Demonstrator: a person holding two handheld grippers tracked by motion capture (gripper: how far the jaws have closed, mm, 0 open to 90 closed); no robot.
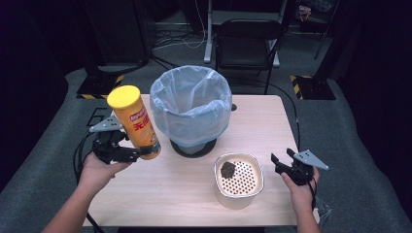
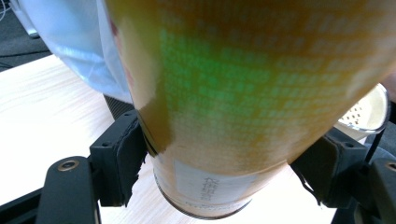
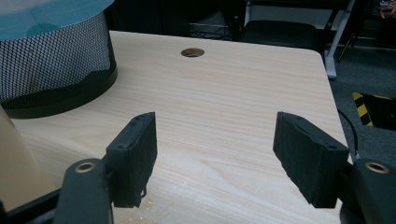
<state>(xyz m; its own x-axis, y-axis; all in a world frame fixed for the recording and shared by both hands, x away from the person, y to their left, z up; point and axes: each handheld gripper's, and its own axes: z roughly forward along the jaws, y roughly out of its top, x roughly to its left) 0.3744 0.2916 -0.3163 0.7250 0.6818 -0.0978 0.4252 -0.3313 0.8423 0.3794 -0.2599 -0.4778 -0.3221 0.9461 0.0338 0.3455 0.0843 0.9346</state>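
Left gripper (image 1: 141, 151) clamps chip can (image 1: 134, 121) near its base, lifted and tilted beside bin (image 1: 190, 104).
Bin lined with pale bag. Cream tub (image 1: 238, 180) holds perforated insert with dark lump (image 1: 228, 169). Right gripper (image 1: 283, 161) wide apart, nothing between jaws, over table (image 1: 160, 194).

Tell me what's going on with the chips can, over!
Left gripper shut on chips can, lifted, tilted beside bin. Right gripper open, empty, near bowl. Nothing between can and bin.
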